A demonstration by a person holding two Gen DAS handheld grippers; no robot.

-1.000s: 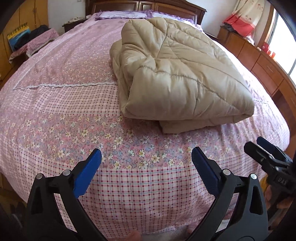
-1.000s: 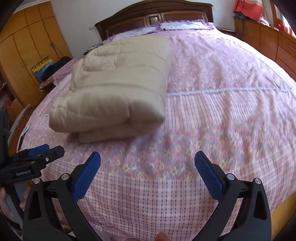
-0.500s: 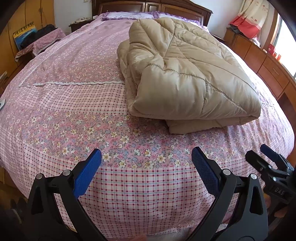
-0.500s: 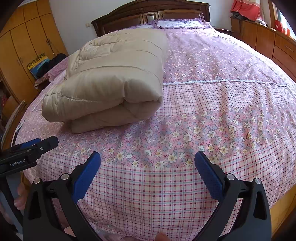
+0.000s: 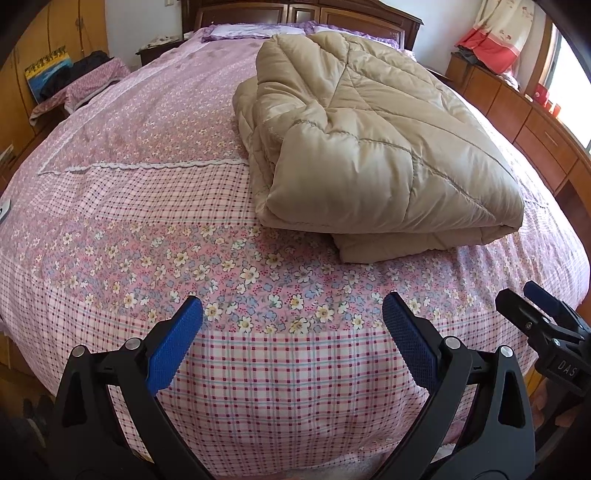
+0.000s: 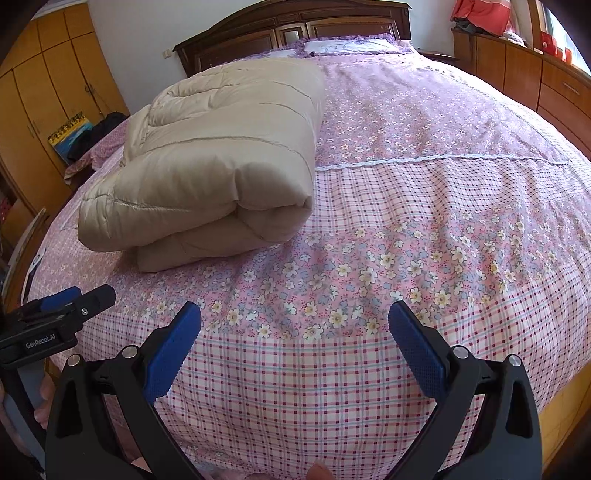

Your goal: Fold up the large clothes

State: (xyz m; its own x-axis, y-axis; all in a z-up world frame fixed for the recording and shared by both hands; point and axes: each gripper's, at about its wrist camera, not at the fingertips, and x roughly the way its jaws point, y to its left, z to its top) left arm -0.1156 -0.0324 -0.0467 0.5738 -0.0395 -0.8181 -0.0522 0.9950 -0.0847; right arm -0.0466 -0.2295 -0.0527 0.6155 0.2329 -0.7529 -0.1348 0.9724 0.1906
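Note:
A beige quilted comforter lies folded in a thick bundle on the pink floral bed. It also shows in the right wrist view, at the left. My left gripper is open and empty, above the foot of the bed, well short of the comforter. My right gripper is open and empty, also over the foot of the bed. Each gripper shows at the edge of the other's view: the right one and the left one.
A dark wooden headboard and pillows are at the far end. Wooden drawers run along the right side, a yellow wardrobe and a cluttered side stand along the left.
Both grippers have shifted and moved closer to the bed; the comforter looks larger and sits more to the centre. Both stay open and empty.

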